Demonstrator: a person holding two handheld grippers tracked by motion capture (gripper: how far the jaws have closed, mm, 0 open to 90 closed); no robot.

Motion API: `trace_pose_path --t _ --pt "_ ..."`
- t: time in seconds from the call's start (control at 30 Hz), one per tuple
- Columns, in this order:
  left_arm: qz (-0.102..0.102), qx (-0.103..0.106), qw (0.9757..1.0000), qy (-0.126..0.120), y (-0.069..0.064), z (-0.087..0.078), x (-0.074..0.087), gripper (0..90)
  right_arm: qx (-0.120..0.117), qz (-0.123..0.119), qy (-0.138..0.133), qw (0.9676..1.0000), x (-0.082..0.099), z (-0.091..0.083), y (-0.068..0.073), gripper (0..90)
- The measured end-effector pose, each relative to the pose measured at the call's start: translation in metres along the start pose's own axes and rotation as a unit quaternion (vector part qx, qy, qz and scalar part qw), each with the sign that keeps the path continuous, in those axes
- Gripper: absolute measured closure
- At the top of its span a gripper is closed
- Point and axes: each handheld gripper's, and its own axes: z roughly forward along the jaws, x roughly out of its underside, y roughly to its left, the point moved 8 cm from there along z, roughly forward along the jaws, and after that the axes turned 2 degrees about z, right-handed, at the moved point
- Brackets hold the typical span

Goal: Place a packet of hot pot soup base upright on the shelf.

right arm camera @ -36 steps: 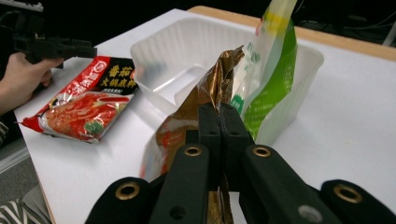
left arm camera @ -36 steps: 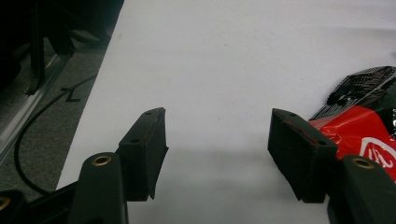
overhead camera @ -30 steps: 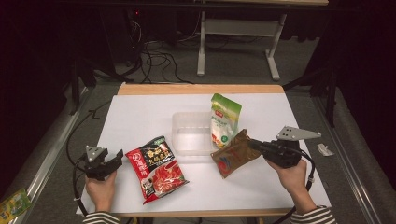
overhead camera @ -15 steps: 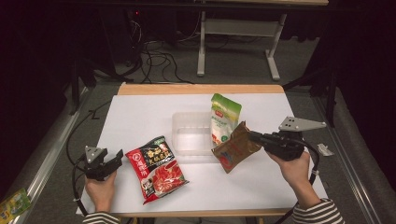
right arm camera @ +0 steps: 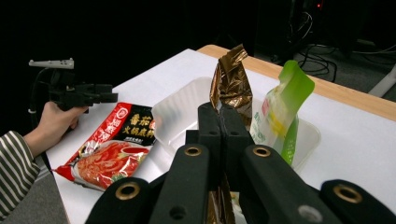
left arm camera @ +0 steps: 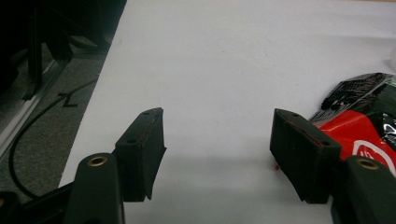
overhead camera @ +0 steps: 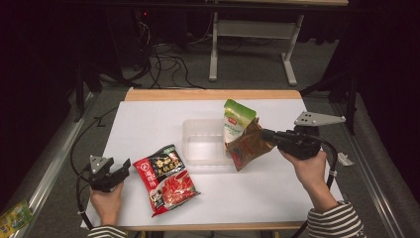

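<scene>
Resting at the near left corner of the white table (overhead camera: 148,124), our left gripper (overhead camera: 115,174) sits with its jaws spread wide and nothing between them. Just to its right lies a flat red and black printed food packet (overhead camera: 166,178). Past that we see a clear plastic rectangular tray (overhead camera: 200,141), with a green and white stand-up pouch (overhead camera: 236,121) upright at its right edge. Farthest right, our right gripper (overhead camera: 267,135) is clamped on a crinkled brown and gold foil pouch (overhead camera: 250,146), holding it tilted above the table beside the tray.
</scene>
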Motion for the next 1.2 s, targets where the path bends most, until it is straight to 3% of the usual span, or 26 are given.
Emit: trace_pose_path --t 1.2 --pt "0.008 -0.002 0.9999 0.007 -0.001 0.001 0.001 36.1 -0.007 0.009 -0.004 0.9999 -0.042 0.039 -0.001 90.0"
